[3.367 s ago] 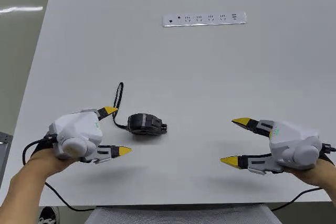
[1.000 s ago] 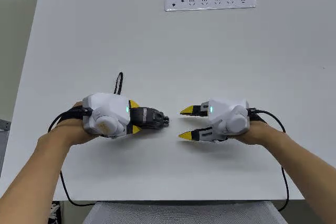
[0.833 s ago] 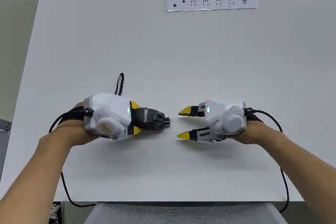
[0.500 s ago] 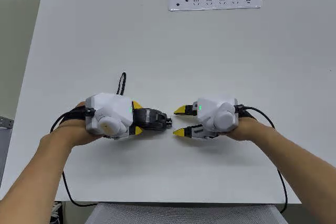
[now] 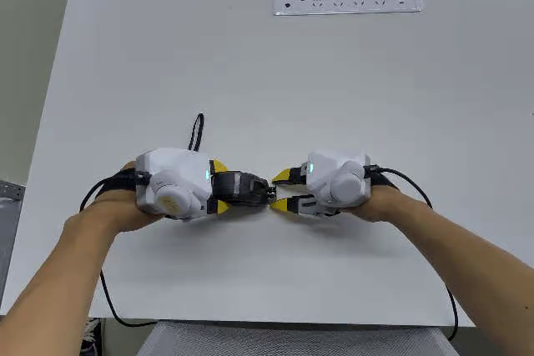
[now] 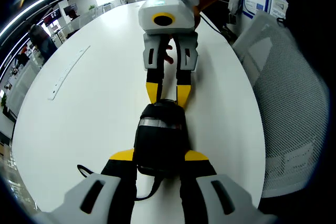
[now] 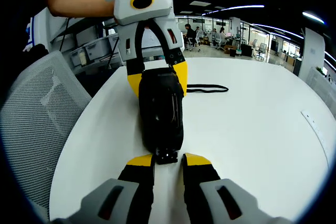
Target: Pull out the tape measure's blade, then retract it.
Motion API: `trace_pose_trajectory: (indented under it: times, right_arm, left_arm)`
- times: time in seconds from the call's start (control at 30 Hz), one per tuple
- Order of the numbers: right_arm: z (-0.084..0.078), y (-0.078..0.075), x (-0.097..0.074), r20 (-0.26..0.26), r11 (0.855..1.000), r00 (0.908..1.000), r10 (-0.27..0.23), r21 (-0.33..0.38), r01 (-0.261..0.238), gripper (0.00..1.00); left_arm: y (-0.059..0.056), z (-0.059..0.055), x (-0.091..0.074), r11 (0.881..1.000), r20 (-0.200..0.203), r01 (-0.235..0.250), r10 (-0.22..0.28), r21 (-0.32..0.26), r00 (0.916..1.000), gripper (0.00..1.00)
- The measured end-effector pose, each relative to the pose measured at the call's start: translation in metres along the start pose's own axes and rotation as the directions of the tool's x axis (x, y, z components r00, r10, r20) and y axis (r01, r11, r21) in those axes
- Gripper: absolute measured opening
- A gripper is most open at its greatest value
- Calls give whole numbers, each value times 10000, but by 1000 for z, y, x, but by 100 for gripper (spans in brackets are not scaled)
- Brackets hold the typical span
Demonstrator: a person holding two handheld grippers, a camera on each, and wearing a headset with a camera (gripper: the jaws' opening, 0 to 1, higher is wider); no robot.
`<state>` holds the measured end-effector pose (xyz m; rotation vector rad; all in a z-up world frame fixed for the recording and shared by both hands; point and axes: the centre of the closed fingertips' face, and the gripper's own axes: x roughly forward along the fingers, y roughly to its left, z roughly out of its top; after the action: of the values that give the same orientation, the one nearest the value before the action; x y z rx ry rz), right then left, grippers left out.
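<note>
Left gripper (image 5: pixel 219 186) clamps the chunky black plastic tape measure (image 5: pixel 240 188) mid-frame, long axis pointing frame-right into the right gripper (image 5: pixel 280 190), whose jaws bracket its blade tab (image 7: pixel 167 157), can't tell if pinched.

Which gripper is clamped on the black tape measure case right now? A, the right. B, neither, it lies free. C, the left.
C: the left gripper presses its yellow-tipped jaws on both sides of the black tape measure; the right gripper merely flanks its end hook.

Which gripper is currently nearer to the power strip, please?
Right. The right gripper sits nearly straight in front of the power strip; the left gripper, clasping the tape measure, lies farther off to its left.
</note>
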<state>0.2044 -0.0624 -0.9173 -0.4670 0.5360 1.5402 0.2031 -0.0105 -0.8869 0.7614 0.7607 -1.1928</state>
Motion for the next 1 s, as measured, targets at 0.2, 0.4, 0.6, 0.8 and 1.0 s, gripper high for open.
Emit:
trace_pose_trajectory:
  times: [0.2, 0.4, 0.6, 0.8, 1.0]
  right_arm:
    - [3, 1, 2, 3, 9996, 10000, -13, -279, 13, 15]
    - [3, 1, 2, -11, 9989, 9999, -144, -449, 144, 14]
    - [4, 1, 2, -40, 9984, 9999, -144, -549, 142, 13]
    - [4, 1, 2, -110, 9978, 9998, -193, -630, 186, 12]
    - [4, 1, 2, -85, 9981, 9999, -130, -606, 125, 11]
  left_arm:
    - [1, -3, -2, 9998, 68, -40, 42, -195, 10000, 27]
    - [0, -3, -2, 9997, 106, -70, 72, -229, 9999, 27]
    - [0, -3, -3, 9997, 116, -58, 61, -241, 9999, 27]
    - [1, -3, -2, 9996, 134, -48, 52, -277, 9999, 27]
    - [1, -3, -3, 9996, 130, -36, 40, -293, 9999, 27]
